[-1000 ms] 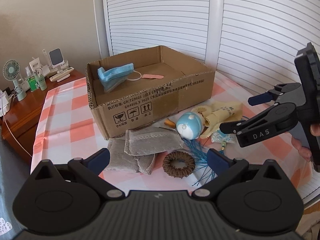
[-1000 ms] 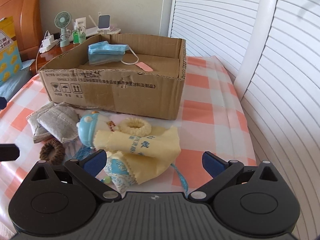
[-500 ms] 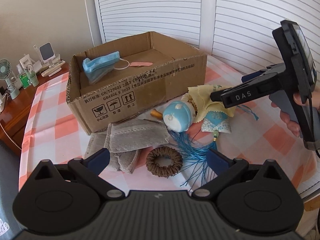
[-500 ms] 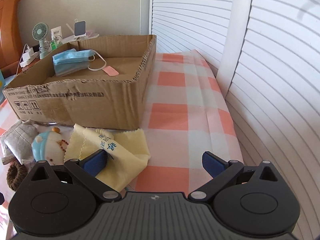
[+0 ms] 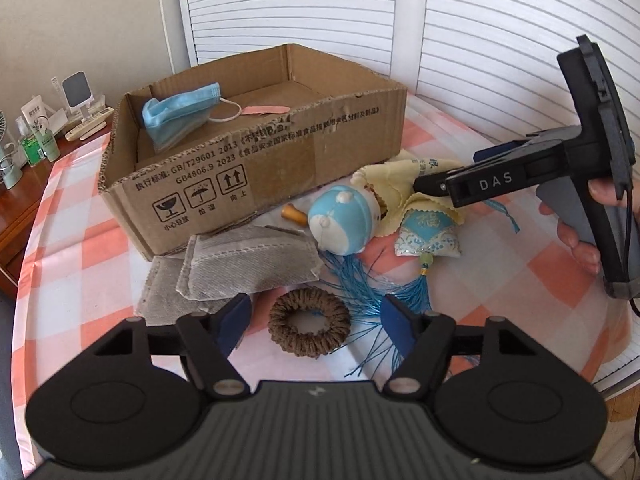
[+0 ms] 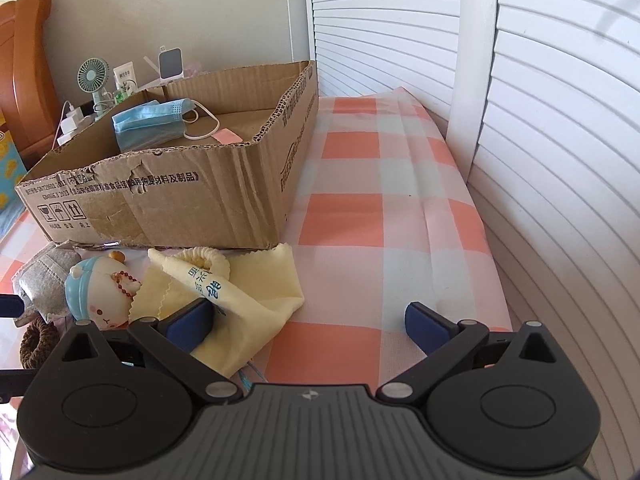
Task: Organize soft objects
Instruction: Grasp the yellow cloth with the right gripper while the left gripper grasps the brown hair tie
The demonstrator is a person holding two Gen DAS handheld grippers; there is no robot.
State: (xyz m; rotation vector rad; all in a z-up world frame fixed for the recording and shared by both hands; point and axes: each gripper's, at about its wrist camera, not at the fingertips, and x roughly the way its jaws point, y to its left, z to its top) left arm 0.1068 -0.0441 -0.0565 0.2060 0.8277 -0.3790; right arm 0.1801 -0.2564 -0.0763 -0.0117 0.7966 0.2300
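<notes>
A: Left gripper (image 5: 314,320) — jaws closing, nothing pinched yet. Brown hair tie (image 5: 309,326) sits flat on the counter (image 5: 460,280) right btwn them, ring-shaped, no long axis.

B: Right gripper (image 6: 308,320)?

A: Jaws wide apart, left pad on yellow cloth (image 6: 256,296). Cloth's near edge hidden under the gripper; box (image 5: 256,168) beyond.
</notes>
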